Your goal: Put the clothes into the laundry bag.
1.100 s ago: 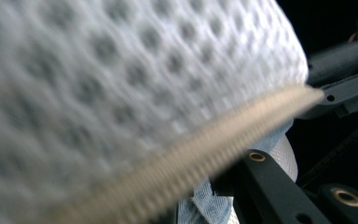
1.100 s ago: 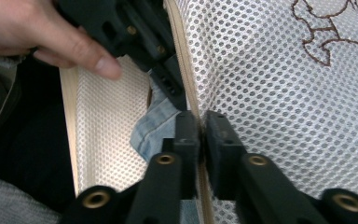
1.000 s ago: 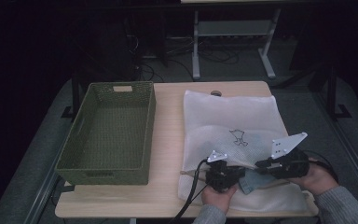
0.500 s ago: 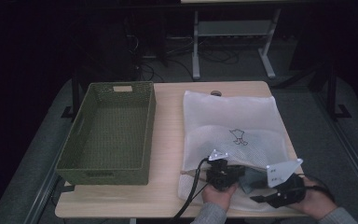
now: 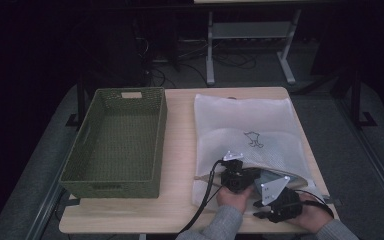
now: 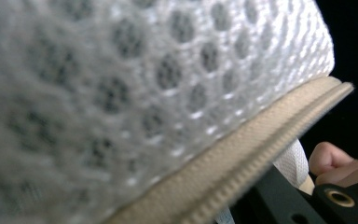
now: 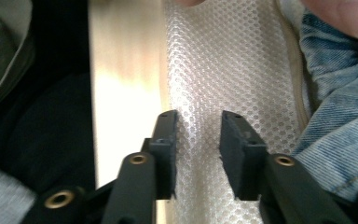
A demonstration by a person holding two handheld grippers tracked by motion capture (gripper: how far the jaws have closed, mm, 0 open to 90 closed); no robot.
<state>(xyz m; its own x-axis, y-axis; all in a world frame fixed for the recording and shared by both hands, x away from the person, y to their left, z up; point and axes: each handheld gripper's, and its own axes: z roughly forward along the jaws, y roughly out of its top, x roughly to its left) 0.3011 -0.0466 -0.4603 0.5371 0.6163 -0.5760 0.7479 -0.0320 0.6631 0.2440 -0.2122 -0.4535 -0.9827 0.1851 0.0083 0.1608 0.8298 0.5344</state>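
Note:
A white mesh bag (image 5: 245, 120) lies flat on the right half of the table, with a small dark print on it. Its near edge is lifted where my left gripper (image 5: 235, 172) holds it. In the left gripper view the mesh (image 6: 121, 93) and its beige zipper (image 6: 261, 135) press close to the camera. Blue denim cloth (image 5: 264, 176) shows at the bag's mouth. My right gripper (image 5: 261, 210) is at the front edge, open, its jaws (image 7: 198, 123) over the mesh (image 7: 214, 60) with denim (image 7: 335, 93) just to their right.
A green woven basket (image 5: 162, 135) stands empty on the left half of the wooden table (image 5: 180, 150). A hand (image 6: 335, 161) shows at the right of the left gripper view. The table's front edge lies directly under both hands. Dark floor and desk legs lie beyond.
My right gripper has come down from the bag's right side toward the front edge and a little left. The left gripper has stayed at the bag's lifted edge.

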